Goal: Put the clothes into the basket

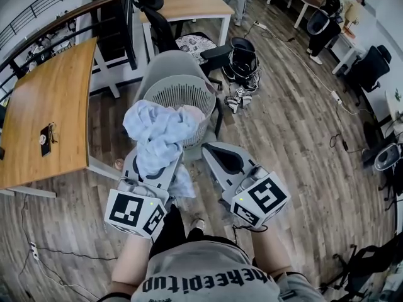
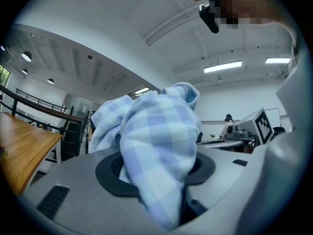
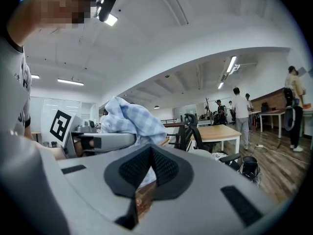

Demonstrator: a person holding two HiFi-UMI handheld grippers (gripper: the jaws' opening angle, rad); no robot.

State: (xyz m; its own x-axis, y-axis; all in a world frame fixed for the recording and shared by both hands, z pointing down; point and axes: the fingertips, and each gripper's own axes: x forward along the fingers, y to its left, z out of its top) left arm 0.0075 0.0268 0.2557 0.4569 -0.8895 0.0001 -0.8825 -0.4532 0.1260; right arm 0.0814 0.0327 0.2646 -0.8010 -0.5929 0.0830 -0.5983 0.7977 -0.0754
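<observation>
The left gripper (image 2: 156,173) was clamped on the cloth (image 1: 160,134), a pale blue checked piece bunched between its jaws; most of the fabric stood heaped above and ahead of the jaws, and a tail hung below them. The basket (image 1: 178,96) stood just ahead of that gripper, beyond the cloth; in the head view the cloth's far fold overlapped the near rim, though whether it touched could not be told. The right gripper (image 1: 216,151) was just to the right of the left one, its jaws together with nothing between them; the basket lay ahead of it and to its left.

The cloth looked light, soft and limp; it would probably sag and trail from any single hold, and a loose fold could catch on the rim. A pinch through a thick bunch near the middle, as here, seemed the safest hold; a grip on one edge would likely let the rest drag.
</observation>
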